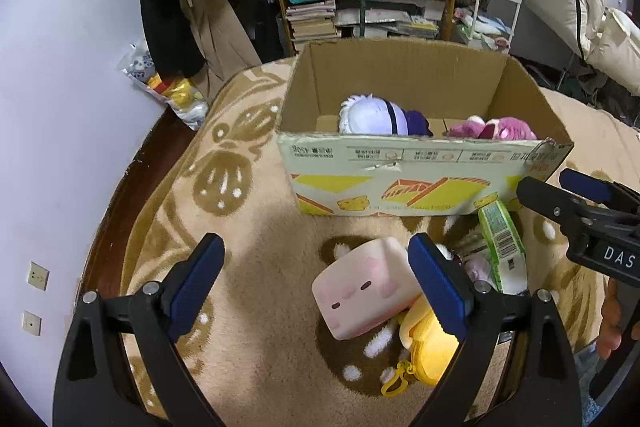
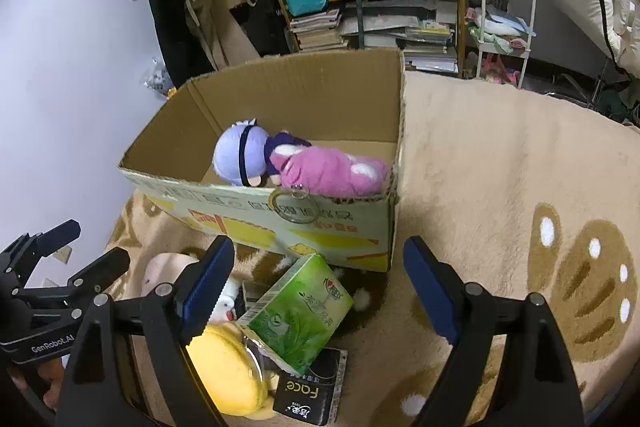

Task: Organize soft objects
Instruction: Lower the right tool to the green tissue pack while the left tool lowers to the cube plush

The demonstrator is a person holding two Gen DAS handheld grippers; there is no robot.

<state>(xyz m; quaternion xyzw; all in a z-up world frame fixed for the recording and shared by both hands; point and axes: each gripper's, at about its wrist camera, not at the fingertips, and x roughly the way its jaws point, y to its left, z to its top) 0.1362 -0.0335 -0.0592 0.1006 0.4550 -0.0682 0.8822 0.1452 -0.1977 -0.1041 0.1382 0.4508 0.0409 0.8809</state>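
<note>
Here we have both tongs spread wide and holding nothing, hovering over the pile on the blanket (image 1: 260, 267) in front of the cardboard box (image 1: 420, 179). The pink cube plush (image 1: 366, 293) lies just inside the right finger of the left tongs (image 1: 316, 287), its long axis slanting up to the right, so we judge the left hand nearer. The right tongs (image 2: 320, 291) sit over the green tissue pack (image 2: 302, 311), with the yellow plush (image 2: 224, 367) low to their left.
</note>
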